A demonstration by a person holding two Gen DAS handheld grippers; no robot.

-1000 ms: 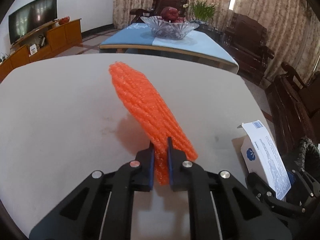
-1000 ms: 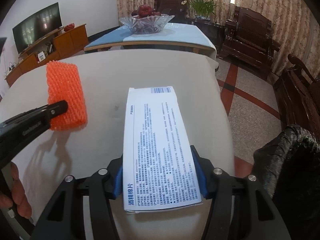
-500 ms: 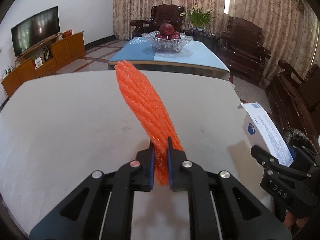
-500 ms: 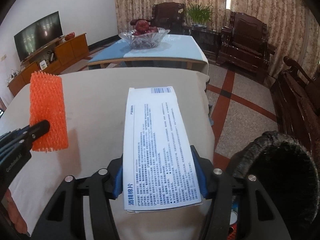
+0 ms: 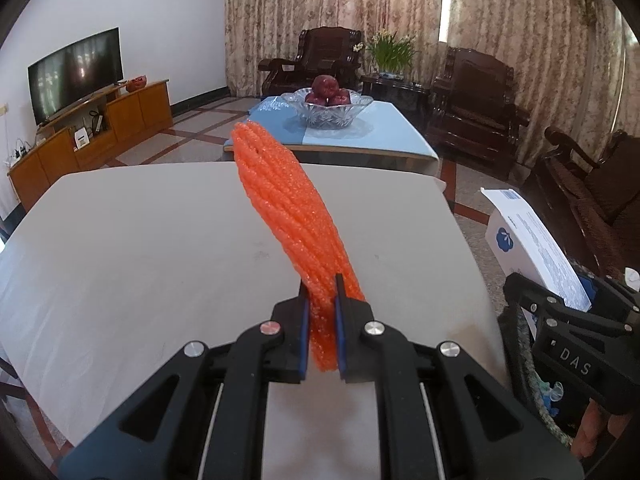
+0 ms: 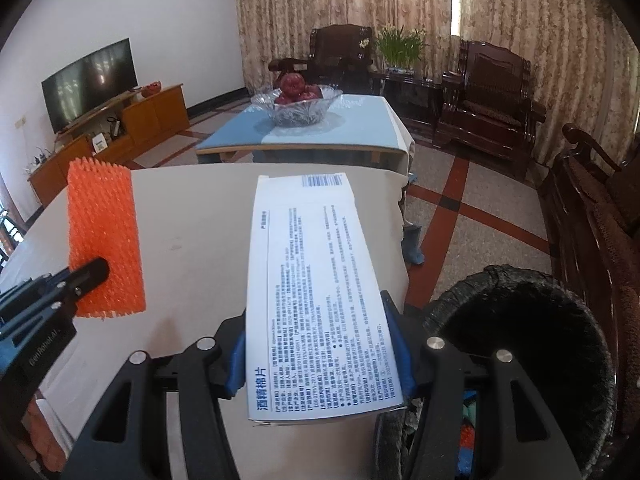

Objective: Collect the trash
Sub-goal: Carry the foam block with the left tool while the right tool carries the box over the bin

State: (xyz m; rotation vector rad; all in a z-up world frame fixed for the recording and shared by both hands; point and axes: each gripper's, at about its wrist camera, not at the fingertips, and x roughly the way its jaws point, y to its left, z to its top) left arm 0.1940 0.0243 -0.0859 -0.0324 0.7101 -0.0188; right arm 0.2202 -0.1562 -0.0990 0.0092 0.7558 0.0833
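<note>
My left gripper [image 5: 319,300] is shut on an orange foam net sleeve [image 5: 286,208], which sticks up and away from the jaws above the white table [image 5: 140,240]. The same sleeve [image 6: 104,240] shows flat-on at the left of the right wrist view, pinched by the left gripper [image 6: 94,274]. My right gripper [image 6: 320,344] is shut on a white printed carton [image 6: 316,288], held lengthwise between the blue pads. That carton [image 5: 532,248] appears at the right edge of the left wrist view. A black-lined trash bin [image 6: 532,344] stands on the floor just right of the table, with bits of trash inside.
Beyond the white table stands a blue-topped table [image 5: 360,136] with a glass fruit bowl [image 5: 328,108]. Dark wooden armchairs [image 6: 492,92] line the right and back. A TV [image 5: 74,74] on a wooden cabinet is at the left. Tiled floor [image 6: 472,216] lies right of the table.
Both grippers have risen with their loads and shifted toward the table's right edge. The bin has come into fuller view under the right gripper. Neither grip has changed.
</note>
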